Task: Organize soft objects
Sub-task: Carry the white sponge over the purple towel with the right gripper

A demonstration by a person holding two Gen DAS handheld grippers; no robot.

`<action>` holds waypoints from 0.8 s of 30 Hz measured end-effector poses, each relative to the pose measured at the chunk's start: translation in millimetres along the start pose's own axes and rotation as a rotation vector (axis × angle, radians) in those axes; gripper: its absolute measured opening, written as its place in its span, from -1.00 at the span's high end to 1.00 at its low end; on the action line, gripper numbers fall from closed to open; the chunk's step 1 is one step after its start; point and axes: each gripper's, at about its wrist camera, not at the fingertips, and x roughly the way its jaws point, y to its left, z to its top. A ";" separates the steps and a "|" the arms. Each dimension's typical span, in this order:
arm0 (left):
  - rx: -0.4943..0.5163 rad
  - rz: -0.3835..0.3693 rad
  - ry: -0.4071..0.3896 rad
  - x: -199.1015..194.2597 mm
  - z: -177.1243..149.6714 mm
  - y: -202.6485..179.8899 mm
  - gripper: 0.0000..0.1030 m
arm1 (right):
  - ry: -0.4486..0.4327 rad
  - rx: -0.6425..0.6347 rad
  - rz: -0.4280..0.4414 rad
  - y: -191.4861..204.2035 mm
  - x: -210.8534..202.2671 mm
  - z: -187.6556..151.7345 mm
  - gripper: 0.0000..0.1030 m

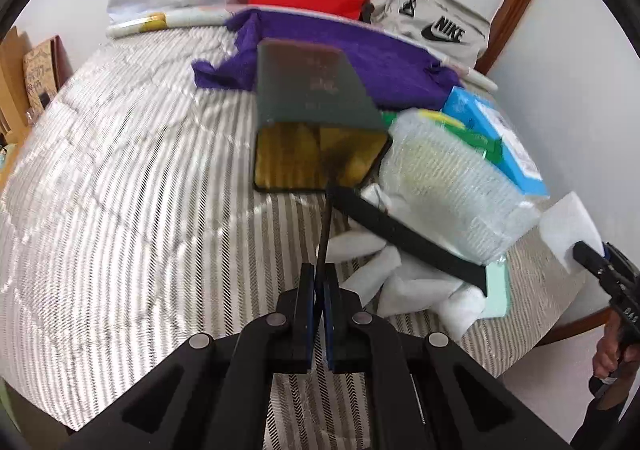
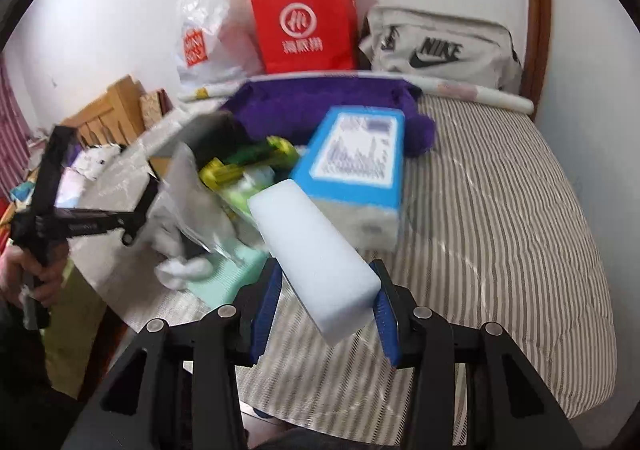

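Clenched tight, my left gripper [image 1: 319,282] pinches the thin black handle of a dark open-ended box [image 1: 316,122], holding it tilted above the striped bed [image 1: 120,190]. My right gripper [image 2: 326,306] grips a white foam block [image 2: 316,254], lifted clear of the bedding. Beyond lie a blue tissue pack [image 2: 356,158], bubble-wrapped bundle [image 1: 452,186], purple cloth [image 1: 384,62].
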 end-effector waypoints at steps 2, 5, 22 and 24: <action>0.011 -0.005 -0.014 -8.3 5.4 -1.4 0.91 | -0.018 -0.021 0.005 5.9 -7.9 12.7 0.14; 0.012 -0.014 -0.043 -22.1 15.4 -1.6 0.91 | -0.033 -0.036 0.017 10.4 -12.1 30.5 0.14; 0.039 0.050 -0.138 -37.5 130.7 1.3 0.91 | -0.057 -0.037 -0.037 -3.5 40.2 157.3 0.14; 0.048 0.049 -0.132 -27.8 147.1 -1.5 0.91 | -0.053 -0.039 -0.041 -6.7 50.9 168.9 0.14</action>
